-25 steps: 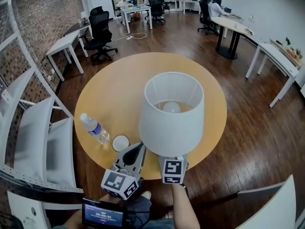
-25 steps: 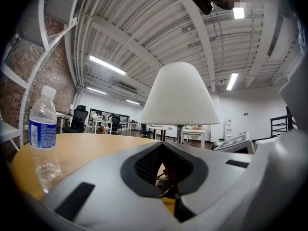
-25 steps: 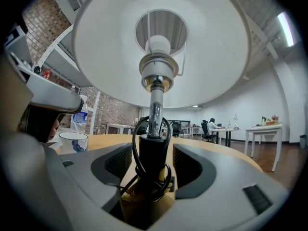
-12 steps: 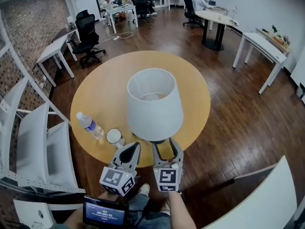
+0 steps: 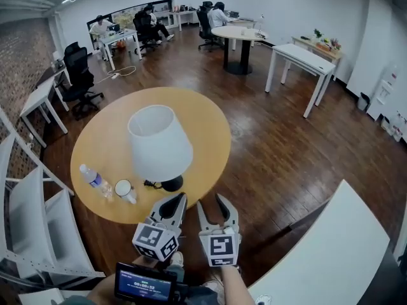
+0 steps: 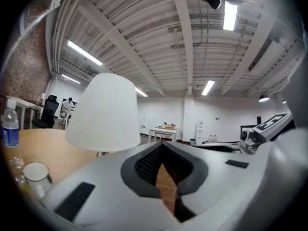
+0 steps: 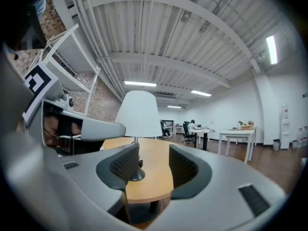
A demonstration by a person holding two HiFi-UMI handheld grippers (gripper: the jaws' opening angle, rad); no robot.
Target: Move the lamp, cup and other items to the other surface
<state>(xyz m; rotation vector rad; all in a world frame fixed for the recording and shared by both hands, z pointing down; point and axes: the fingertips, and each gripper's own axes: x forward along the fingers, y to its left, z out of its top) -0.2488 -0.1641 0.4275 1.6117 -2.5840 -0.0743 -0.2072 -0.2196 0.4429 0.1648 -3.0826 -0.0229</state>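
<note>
While the lamp (image 5: pixel 160 143) stands upright on the table (image 5: pixel 203 116), we hold both grippers level by its near rim, side by side, and neither touches anything.

Our left gripper (image 5: pixel 179 197) has its jaws brought together at the tips. Only a thin wedge of floor (image 5: pixel 280 164) shows in the hollow behind them, and nothing is caught there. Seen from these jaws, the lamp rises ahead and to the left, with its white shade well above them. The cup (image 5: pixel 124 189) sits lower and further left, and the bottle (image 5: pixel 95 179) stands beyond it at the far left. Both are on the table, the cup between the bottle and the lamp's base (image 5: pixel 172 183).

Our right gripper (image 5: pixel 212 201) has its jaws roughly half open. They have just been closing, with nothing between them. Through the gap we see bare tabletop and its rim. The lamp stands ahead of these jaws, a little to the left, and its dark base shows just past the left jaw, clear of it.

A white surface (image 5: pixel 331 246) lies off to the right of the right jaws, well apart from the table.
</note>
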